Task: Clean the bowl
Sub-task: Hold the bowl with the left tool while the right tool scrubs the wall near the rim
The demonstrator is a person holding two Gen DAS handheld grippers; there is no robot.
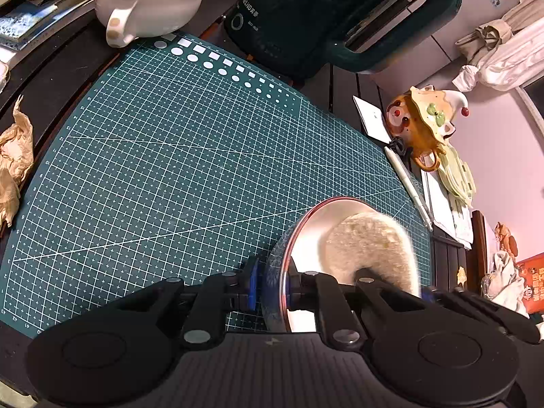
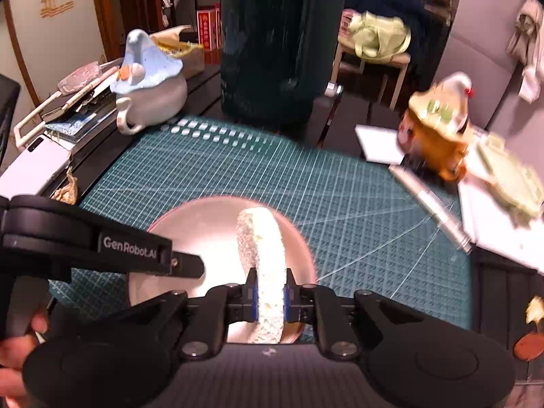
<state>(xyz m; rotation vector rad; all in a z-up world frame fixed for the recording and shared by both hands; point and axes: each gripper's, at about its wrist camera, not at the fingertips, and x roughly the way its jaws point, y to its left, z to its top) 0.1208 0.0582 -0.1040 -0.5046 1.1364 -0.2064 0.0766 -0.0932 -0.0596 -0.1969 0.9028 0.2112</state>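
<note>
Right wrist view: my right gripper pinches the round white sponge inside the pink-rimmed white bowl. My left gripper, marked "GenRobot.AI", clamps the bowl's rim. The dark green appliance behind reads "MELIND".

One bowl, one sponge, one green cutting mat. Two grippers: left, right. Two figurine teapots, pale blue and orange; one dark green appliance, one pen, one crumpled brown paper.
</note>
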